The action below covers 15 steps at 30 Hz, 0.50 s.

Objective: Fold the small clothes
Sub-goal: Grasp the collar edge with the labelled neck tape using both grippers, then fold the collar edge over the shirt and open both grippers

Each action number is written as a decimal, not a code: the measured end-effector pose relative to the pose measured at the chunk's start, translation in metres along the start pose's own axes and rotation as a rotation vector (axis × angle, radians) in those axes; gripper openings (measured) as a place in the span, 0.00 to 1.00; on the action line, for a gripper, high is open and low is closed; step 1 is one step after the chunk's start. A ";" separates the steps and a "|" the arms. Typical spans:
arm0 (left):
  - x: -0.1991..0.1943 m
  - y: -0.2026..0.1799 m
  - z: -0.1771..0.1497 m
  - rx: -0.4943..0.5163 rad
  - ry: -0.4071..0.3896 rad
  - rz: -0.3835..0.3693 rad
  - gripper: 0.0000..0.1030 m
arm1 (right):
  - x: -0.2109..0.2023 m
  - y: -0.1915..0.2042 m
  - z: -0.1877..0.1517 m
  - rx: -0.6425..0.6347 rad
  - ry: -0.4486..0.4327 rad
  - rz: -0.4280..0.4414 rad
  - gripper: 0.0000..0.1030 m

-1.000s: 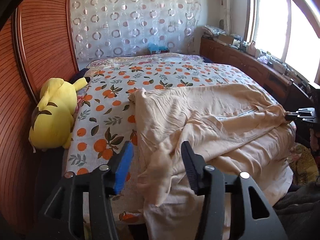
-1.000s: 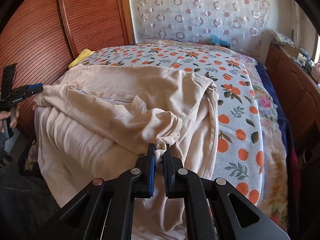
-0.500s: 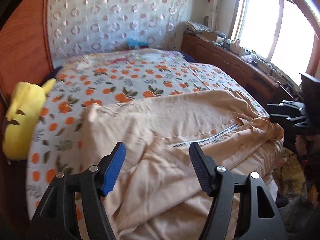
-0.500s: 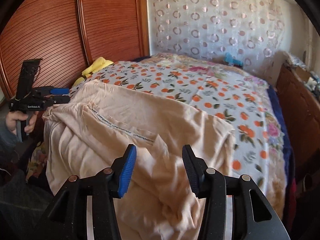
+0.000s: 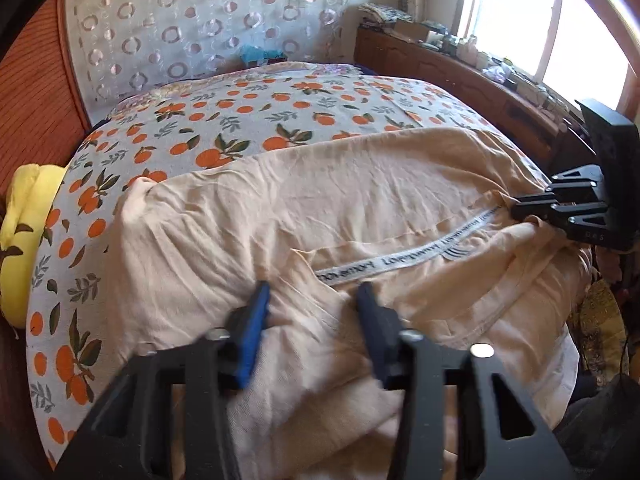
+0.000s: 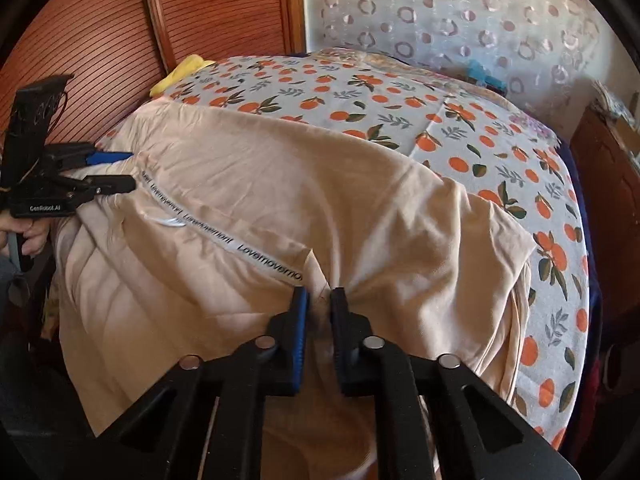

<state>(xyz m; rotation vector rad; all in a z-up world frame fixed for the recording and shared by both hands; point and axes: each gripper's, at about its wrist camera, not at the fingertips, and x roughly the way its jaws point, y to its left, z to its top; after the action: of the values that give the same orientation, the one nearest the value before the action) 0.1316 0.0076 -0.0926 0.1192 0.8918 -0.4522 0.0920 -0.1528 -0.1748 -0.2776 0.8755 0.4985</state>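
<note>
A peach garment [image 5: 320, 208] with a white lettered band [image 5: 408, 256] lies rumpled over the near end of the bed; it also shows in the right wrist view [image 6: 280, 200]. My left gripper [image 5: 312, 308] is open, its jaws straddling a fold of the cloth near one end of the band. In the right wrist view it [image 6: 120, 172] sits at the garment's left edge. My right gripper [image 6: 319, 300] is shut on a bunched fold of the garment by the band's other end. In the left wrist view it [image 5: 520, 210] sits at the garment's right edge.
The bed has an orange-print sheet [image 5: 256, 120]. A yellow plush toy [image 5: 24, 220] lies at its left side by the wooden wardrobe [image 6: 100, 40]. A wooden sideboard [image 5: 460, 76] with clutter runs under the window. A patterned curtain [image 5: 180, 20] hangs behind the bed.
Both grippers moved forward and down onto the garment. The right gripper, open half a second ago, has closed on a fold. The left gripper's jaws have narrowed around the cloth.
</note>
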 end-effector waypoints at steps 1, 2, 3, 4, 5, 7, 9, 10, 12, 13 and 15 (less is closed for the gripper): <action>0.000 -0.002 -0.001 0.007 0.008 0.000 0.21 | -0.002 0.003 -0.002 -0.006 -0.004 -0.001 0.04; -0.001 -0.006 -0.004 0.027 0.003 0.015 0.09 | -0.004 0.004 -0.003 -0.006 -0.008 0.009 0.04; -0.004 -0.008 -0.005 0.042 -0.005 0.031 0.08 | -0.007 0.005 -0.004 -0.005 -0.017 0.016 0.04; -0.009 -0.011 -0.006 0.053 -0.017 0.035 0.07 | -0.010 0.006 -0.005 -0.002 -0.028 0.021 0.04; -0.018 -0.013 -0.008 0.049 -0.038 0.017 0.06 | -0.015 0.007 -0.006 0.003 -0.039 0.026 0.04; -0.040 -0.018 -0.013 0.045 -0.082 -0.006 0.06 | -0.029 0.006 -0.011 0.022 -0.071 0.039 0.04; -0.060 -0.022 -0.020 0.044 -0.106 -0.015 0.06 | -0.046 0.005 -0.019 0.046 -0.101 0.070 0.04; -0.070 -0.024 -0.025 0.045 -0.113 -0.024 0.06 | -0.054 0.007 -0.024 0.049 -0.108 0.078 0.04; -0.085 -0.027 -0.034 0.044 -0.116 -0.038 0.06 | -0.067 0.012 -0.034 0.050 -0.115 0.091 0.04; -0.093 -0.028 -0.040 0.034 -0.114 -0.045 0.06 | -0.073 0.012 -0.039 0.050 -0.115 0.097 0.04; -0.099 -0.032 -0.046 0.028 -0.103 -0.049 0.06 | -0.084 0.017 -0.051 0.047 -0.106 0.101 0.04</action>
<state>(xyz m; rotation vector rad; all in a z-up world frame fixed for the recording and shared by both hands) 0.0307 0.0247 -0.0422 0.0994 0.7885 -0.5122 0.0043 -0.1850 -0.1404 -0.1629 0.7995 0.5807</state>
